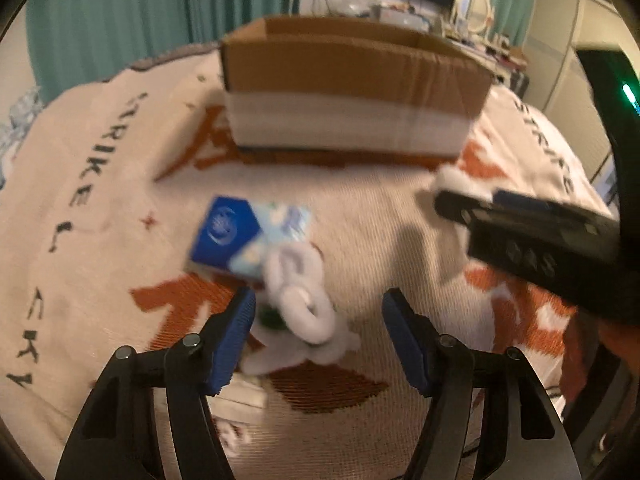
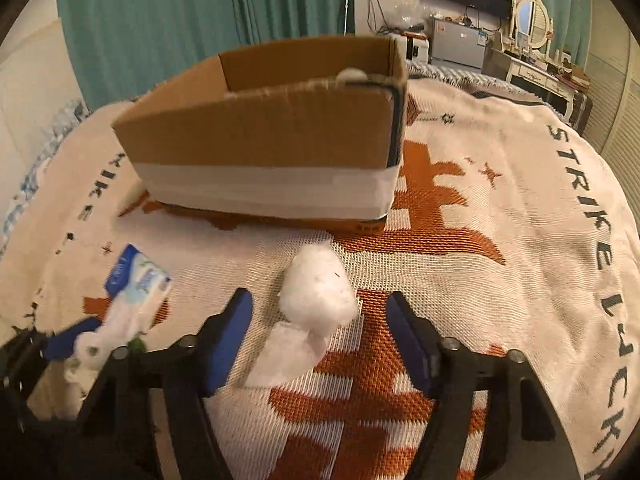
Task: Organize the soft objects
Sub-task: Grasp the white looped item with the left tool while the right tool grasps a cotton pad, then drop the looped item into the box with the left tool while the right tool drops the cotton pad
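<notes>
The blanket [image 2: 500,216] is coarse woven cloth, matt, cream with rust-orange patterns and dark letters. The box [image 2: 264,128] is matt brown cardboard; a smooth white tape-like band wraps its lower part. The near white ball [image 2: 320,292] looks fluffy, like cotton wool, on a thin smooth white sheet [image 2: 288,356]. The tissue pack [image 1: 248,236] at left has glossy blue-and-white plastic wrap. The plush toy [image 1: 300,304] beside it is soft fuzzy white fabric. Both grippers have matt black plastic arms, ribbed blue pads [image 1: 236,336] and shiny metal screws [image 2: 450,344].
</notes>
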